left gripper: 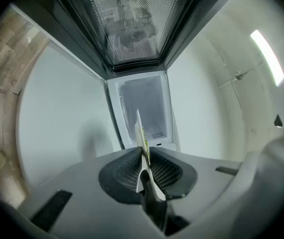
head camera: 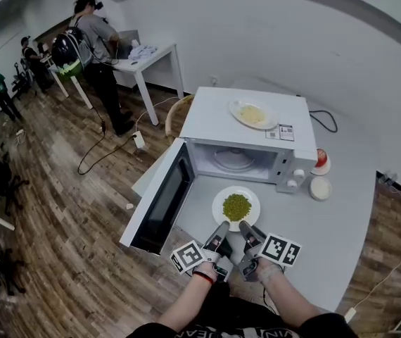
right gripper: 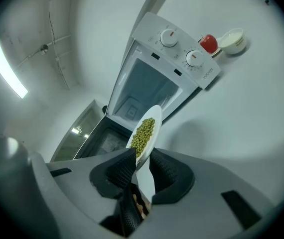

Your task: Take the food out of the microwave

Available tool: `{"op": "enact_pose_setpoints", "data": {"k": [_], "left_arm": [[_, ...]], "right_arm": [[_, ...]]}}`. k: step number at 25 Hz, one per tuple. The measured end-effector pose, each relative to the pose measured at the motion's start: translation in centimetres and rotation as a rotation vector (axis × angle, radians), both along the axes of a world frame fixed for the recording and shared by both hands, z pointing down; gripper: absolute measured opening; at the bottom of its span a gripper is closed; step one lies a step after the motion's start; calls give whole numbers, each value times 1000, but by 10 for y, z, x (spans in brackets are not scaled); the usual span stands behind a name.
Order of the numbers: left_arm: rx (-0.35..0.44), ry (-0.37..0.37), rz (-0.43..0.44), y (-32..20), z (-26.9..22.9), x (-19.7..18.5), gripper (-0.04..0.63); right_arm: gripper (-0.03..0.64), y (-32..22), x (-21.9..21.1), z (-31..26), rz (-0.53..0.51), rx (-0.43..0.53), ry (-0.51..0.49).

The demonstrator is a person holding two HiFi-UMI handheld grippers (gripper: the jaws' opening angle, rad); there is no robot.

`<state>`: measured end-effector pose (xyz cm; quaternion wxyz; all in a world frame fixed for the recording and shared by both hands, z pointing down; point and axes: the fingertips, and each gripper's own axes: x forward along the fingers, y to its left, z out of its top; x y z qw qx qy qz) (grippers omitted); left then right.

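Note:
A white plate [head camera: 236, 208] heaped with green peas [head camera: 236, 206] is just in front of the open white microwave [head camera: 246, 129], over the grey table [head camera: 348, 210]. Both grippers hold its near rim. My left gripper [head camera: 219, 232] is shut on the left part of the rim; in the left gripper view the plate [left gripper: 141, 133] shows edge-on between the pads of the left gripper [left gripper: 144, 156]. My right gripper [head camera: 248, 231] is shut on the right part; in the right gripper view the plate [right gripper: 144, 131] and its peas rise out of the right gripper [right gripper: 141, 166].
The microwave door [head camera: 160, 196] hangs open to the left. A second plate of pale food [head camera: 253, 115] lies on top of the microwave. A red object [head camera: 321, 159] and a white bowl [head camera: 320, 187] stand to its right. People stand at a desk [head camera: 148, 55] far left.

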<state>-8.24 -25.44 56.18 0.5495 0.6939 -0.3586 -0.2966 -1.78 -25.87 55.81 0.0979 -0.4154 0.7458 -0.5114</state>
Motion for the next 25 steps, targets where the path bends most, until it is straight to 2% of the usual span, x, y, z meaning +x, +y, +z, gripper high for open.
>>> {"op": "enact_pose_setpoints", "data": {"k": [18,25], "left_arm": [[13,-38,6,111,-8,22,51],[16,-28,4,151,-7,35,52]], "right_arm": [[95,108,23,-4,-22,-1,-46],[95,146,35,-4,-30,7,-47]]}}
